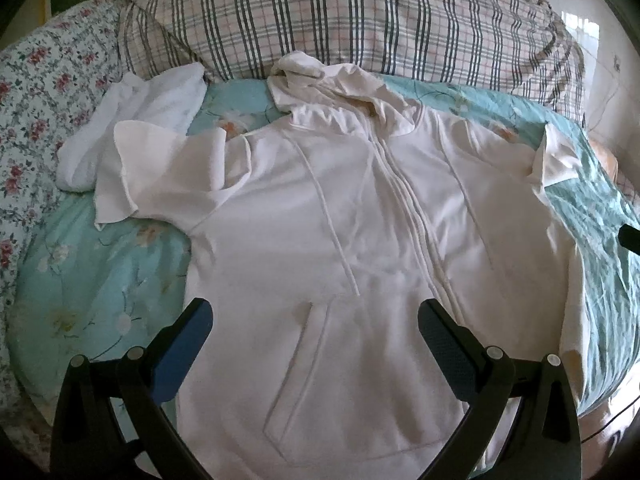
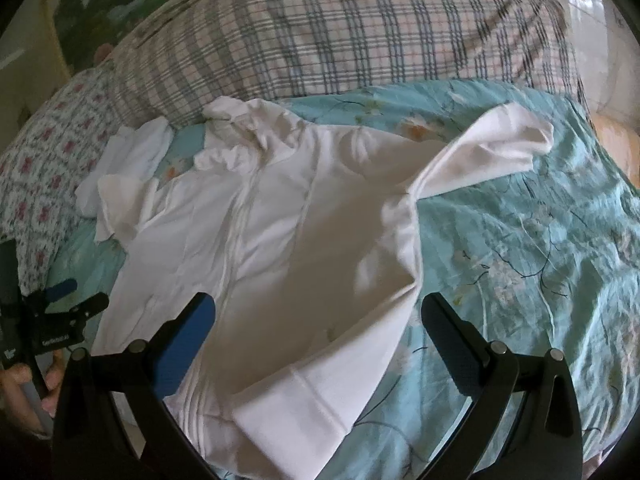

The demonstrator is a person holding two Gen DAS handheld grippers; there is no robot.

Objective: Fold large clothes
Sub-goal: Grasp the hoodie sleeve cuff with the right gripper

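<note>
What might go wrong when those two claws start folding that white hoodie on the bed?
Three possible snags. The loose drawstring may get trapped inside a fold. The second white garment lies against the hoodie's left sleeve and could be dragged along with it. The hoodie lies on a rumpled floral bedspread, so a pinch might catch the bedding too.

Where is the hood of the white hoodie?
In the left wrist view the hood lies crumpled at the hoodie's far end, against the plaid pillow, right of a white cloth.
</note>
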